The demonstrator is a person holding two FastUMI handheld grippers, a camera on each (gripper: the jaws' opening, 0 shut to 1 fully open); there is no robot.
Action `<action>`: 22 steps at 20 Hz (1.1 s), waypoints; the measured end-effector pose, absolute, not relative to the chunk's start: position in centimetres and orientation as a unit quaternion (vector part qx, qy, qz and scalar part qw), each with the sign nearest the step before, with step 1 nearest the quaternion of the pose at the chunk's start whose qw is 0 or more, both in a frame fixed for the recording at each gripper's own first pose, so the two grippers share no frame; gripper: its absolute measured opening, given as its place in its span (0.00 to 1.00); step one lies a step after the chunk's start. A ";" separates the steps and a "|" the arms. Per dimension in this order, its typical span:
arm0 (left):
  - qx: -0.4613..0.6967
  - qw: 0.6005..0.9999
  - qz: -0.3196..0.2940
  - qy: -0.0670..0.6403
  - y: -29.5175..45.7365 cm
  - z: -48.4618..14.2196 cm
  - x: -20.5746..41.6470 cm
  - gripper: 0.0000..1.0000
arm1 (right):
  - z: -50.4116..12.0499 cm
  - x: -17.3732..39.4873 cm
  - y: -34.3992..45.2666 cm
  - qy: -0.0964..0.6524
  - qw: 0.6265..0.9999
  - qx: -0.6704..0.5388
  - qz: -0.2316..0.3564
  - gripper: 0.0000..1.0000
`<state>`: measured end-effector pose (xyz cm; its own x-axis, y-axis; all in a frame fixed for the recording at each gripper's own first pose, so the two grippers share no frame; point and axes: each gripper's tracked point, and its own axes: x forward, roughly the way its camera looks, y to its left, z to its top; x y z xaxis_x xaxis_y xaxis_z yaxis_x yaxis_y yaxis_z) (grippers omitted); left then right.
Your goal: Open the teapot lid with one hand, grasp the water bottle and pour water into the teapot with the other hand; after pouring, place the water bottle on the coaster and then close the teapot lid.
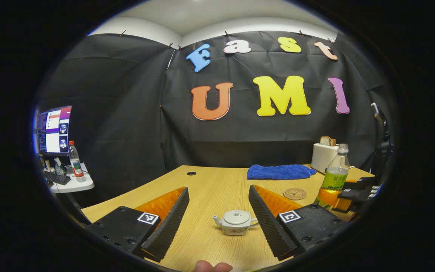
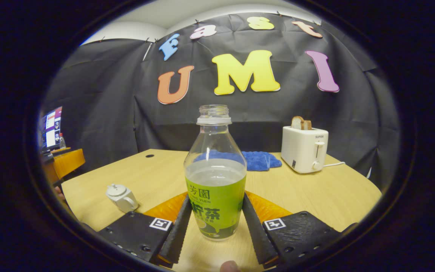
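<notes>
Fingers of the right gripper closed around the water bottle, both pressing the labelled lower body, one on each side; cap off, neck open, water roughly to the label's top. Fingers of the left gripper spread wide, gripping nothing, aimed at the teapot, which sits between them but farther off on the table, lid still seated.

Likely trouble: uncapped bottle tipped or jolted before the lid comes off, spilling onto the wood. Low grip under a tall body, so probably prone to swinging when lifted. Small lid knob, easy to miss or pinch askew, dragging the light pot sideways.

Coaster far and right of the teapot, just left of the bottle in the left gripper view. Blue cloth and toaster at the far edge.
</notes>
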<state>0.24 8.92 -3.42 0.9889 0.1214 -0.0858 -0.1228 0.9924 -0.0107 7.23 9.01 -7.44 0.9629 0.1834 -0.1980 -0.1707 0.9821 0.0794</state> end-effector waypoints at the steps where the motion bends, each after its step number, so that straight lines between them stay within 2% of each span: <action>1: -0.010 0.997 0.058 0.058 9.4 -4.4 0.2 0.99 | -6.1 6.3 8.2 0.090 0.991 0.033 0.095 0.73; 4: -0.010 0.996 0.033 0.084 8.1 -6.3 1.3 1.00 | -5.1 4.7 6.0 0.076 0.993 0.030 0.090 0.73; 7: -0.010 0.995 0.008 0.100 6.4 -8.0 3.3 0.96 | -5.3 4.0 4.3 0.074 0.994 0.026 0.081 0.73; 10: -0.011 0.992 -0.001 0.129 5.5 -10.1 4.8 0.86 | -5.7 3.9 2.9 0.078 0.994 0.032 0.074 0.73; 15: -0.006 0.989 -0.003 0.147 5.1 -11.2 5.9 0.58 | -6.5 4.4 2.6 0.087 0.993 0.037 0.076 0.73; 21: 0.033 0.991 0.020 0.130 5.0 -11.0 6.6 0.09 | -7.5 5.0 1.4 0.097 0.992 0.044 0.069 0.73; 22: 0.033 0.991 0.019 0.127 5.0 -11.0 6.7 0.07 | -7.7 5.1 1.2 0.101 0.992 0.044 0.068 0.73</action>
<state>6.72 5.03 -11.00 0.9669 0.0465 -0.2510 -0.0296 0.9970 0.0708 5.09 1.17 -7.73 0.9703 0.1444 -0.1942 -0.1265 0.9867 0.1017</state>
